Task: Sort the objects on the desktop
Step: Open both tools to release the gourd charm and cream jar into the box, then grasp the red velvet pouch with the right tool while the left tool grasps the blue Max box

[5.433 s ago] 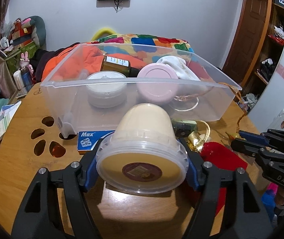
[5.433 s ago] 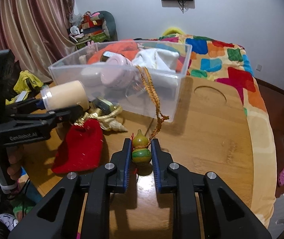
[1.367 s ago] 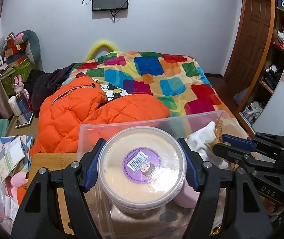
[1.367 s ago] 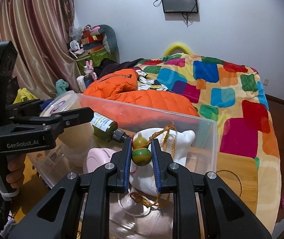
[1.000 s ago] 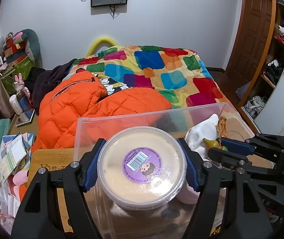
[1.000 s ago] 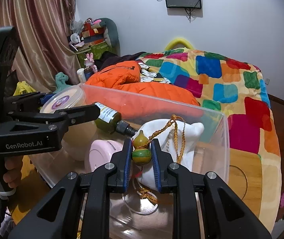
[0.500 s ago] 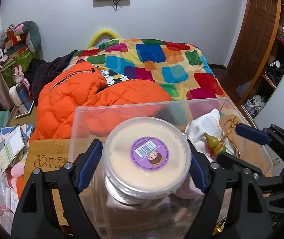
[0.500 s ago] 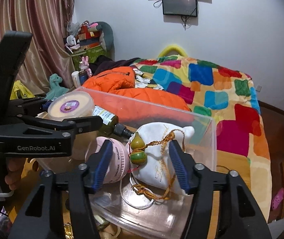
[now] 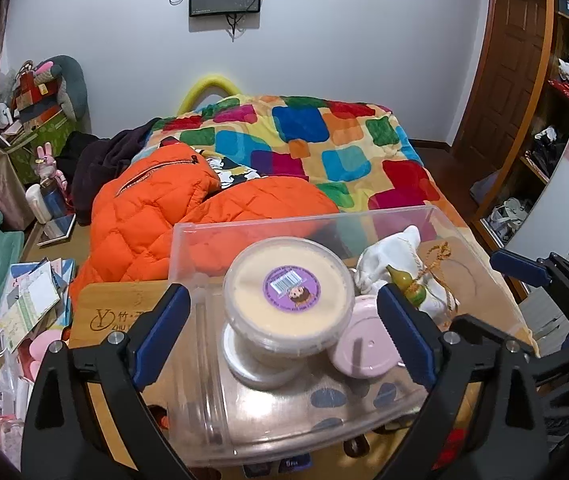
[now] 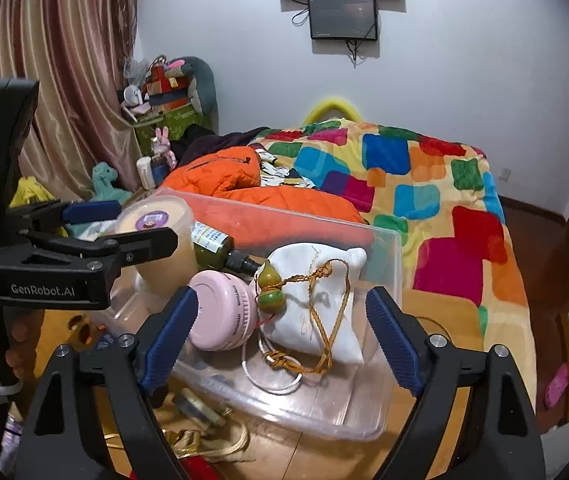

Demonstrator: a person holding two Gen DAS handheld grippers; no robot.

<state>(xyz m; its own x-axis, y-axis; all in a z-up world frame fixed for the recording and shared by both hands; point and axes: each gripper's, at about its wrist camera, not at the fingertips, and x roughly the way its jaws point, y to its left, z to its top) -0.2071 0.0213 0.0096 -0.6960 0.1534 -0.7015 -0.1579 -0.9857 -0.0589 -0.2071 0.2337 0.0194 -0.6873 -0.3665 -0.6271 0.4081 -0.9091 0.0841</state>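
Left tongs [image 9: 284, 328]: yours, released, straddling cream tub [image 9: 288, 306].
Right tongs [image 10: 280, 336]: yours, released.
Clear bin [image 10: 380, 264]: holds tub, gourd charm [image 10: 269, 286].

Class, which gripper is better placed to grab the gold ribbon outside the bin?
Probably the right gripper: it is open, and the gold ribbon lies just below its fingers.
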